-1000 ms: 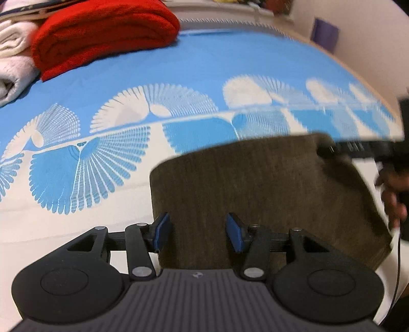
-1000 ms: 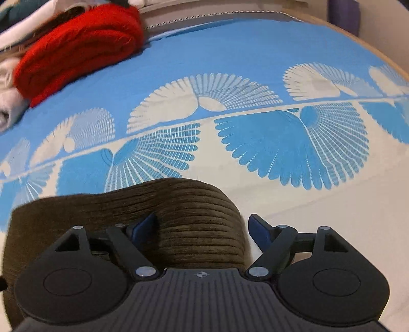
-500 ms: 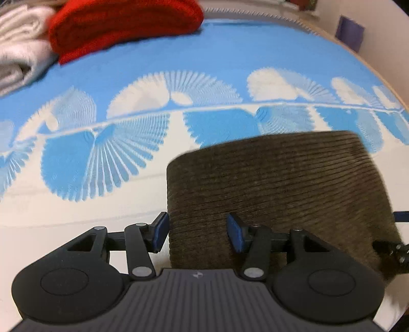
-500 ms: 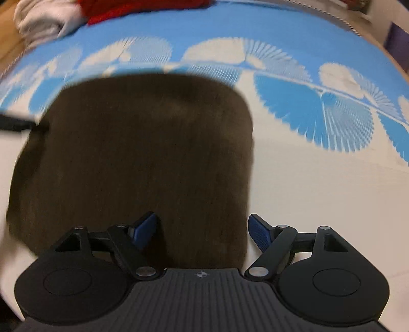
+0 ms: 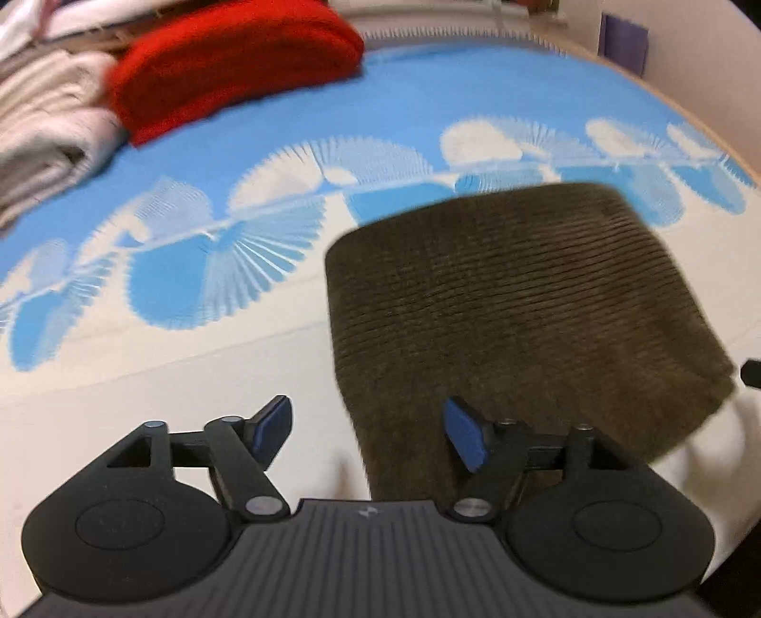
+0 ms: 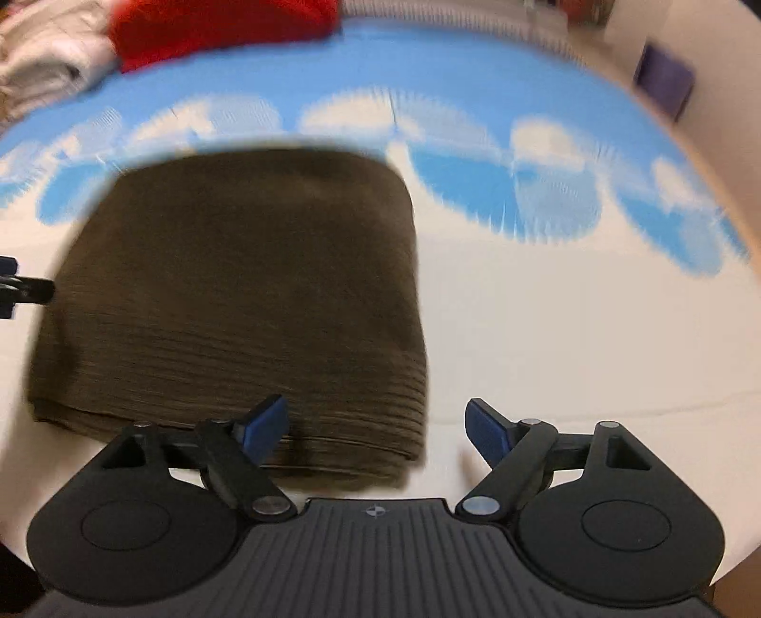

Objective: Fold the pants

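The brown corduroy pants [image 5: 513,304] lie folded into a flat rectangle on the blue and white bedspread [image 5: 285,157]. My left gripper [image 5: 368,432] hovers over their near left edge. Its jaws are opening, and the cloth edge lies between the blue pads [image 5: 463,439] without being pressed. In the right wrist view the pants [image 6: 247,285] fill the left half. My right gripper [image 6: 375,428] stands over their near right corner, jaws opening wider and gripping nothing. A black tip of the right gripper [image 5: 751,373] shows at the frame's right edge.
A folded red blanket [image 5: 233,62] and a stack of pale towels [image 5: 43,123] sit at the far left of the bed. The bed's curved edge [image 5: 704,128] runs along the right, with a purple object [image 5: 623,43] on the wall behind.
The left jaws have spread wide off the pants' edge. Both grippers have drawn back toward the near side. The pants, bulging and moving before, now lie flat.
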The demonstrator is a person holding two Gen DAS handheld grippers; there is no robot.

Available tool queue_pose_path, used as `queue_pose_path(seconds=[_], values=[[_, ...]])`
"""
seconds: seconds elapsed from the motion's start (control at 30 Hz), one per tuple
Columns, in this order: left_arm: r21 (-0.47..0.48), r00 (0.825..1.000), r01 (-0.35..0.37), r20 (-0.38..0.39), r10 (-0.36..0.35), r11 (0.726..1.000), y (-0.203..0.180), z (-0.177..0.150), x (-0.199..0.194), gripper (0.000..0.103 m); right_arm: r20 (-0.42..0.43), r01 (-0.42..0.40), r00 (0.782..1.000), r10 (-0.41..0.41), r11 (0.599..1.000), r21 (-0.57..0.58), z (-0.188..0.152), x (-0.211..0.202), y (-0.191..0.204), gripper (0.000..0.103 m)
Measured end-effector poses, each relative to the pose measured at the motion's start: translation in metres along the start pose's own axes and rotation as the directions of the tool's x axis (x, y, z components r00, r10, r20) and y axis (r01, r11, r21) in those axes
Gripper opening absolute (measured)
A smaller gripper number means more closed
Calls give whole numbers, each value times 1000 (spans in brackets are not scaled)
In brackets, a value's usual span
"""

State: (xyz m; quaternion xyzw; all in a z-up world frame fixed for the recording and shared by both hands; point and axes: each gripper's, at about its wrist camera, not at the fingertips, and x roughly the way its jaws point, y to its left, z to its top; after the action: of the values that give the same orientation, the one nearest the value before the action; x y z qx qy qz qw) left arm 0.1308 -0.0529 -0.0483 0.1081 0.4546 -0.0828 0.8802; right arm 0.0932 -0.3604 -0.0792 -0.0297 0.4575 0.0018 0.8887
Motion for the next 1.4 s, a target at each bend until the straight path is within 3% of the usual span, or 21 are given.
queue_pose_path(seconds=[0.03, 0.1, 0.17, 0.37, 0.43, 0.47, 0.53, 0.63, 0.67, 0.77, 0.9, 1.03, 1.13, 1.27, 1.33, 1.4], values=[[-7, 999, -8, 40, 8, 1000, 0, -10, -18, 87, 45, -2, 999, 3, 1000, -5, -5, -16, 6, 84], [-34, 990, -46, 133, 51, 998, 1, -33, -52, 88, 150, -18, 989, 20, 1000, -17, -16, -51, 18, 85], [-84, 972, -86, 211, 102, 993, -3, -64, -81, 88, 271, -23, 962, 30, 999, -30, -34, -85, 27, 87], [-182, 937, -60, 330, 118, 982, -29, -131, -151, 89, 545, 10, 838, -2, 1000, -13, -97, -164, 46, 100], [-188, 925, -52, 362, 118, 981, -37, -146, -168, 103, 583, 29, 812, -36, 999, 21, -117, -176, 44, 102], [-190, 926, -37, 362, 105, 981, -39, -153, -174, 103, 574, 22, 817, -47, 999, 49, -126, -181, 42, 102], [-193, 951, -15, 299, 74, 981, -42, -167, -180, 103, 521, -20, 853, -36, 995, 101, -131, -186, 36, 102], [-222, 968, -33, 237, 87, 975, -46, -182, -188, 103, 487, 5, 871, -69, 991, 133, -139, -203, 40, 102], [-220, 966, -37, 240, 90, 975, -49, -186, -192, 103, 466, 16, 882, -77, 991, 135, -142, -206, 42, 102], [-180, 961, -49, 260, 96, 982, -59, -190, -195, 103, 475, 2, 877, -74, 989, 150, -161, -218, 48, 102], [-119, 957, -107, 258, 135, 987, -67, -190, -191, 103, 454, 9, 888, -78, 988, 152, -174, -209, 48, 102], [-170, 966, -80, 231, 118, 982, -60, -191, -196, 103, 386, -44, 920, -71, 959, 280, -183, -193, 33, 102], [-186, 960, -140, 216, 180, 973, -63, -200, -197, 103, 335, -79, 941, -52, 927, 366, -184, -183, 27, 102], [-142, 948, -105, 286, 142, 984, -76, -209, -201, 103, 343, -51, 938, -54, 955, 292, -181, -178, 44, 102], [-164, 941, -84, 312, 132, 983, -75, -210, -197, 103, 324, -46, 945, -44, 963, 265, -183, -173, 50, 102], [-179, 948, -64, 297, 116, 982, -74, -206, -188, 103, 320, -39, 946, -43, 969, 246, -183, -172, 52, 102]])
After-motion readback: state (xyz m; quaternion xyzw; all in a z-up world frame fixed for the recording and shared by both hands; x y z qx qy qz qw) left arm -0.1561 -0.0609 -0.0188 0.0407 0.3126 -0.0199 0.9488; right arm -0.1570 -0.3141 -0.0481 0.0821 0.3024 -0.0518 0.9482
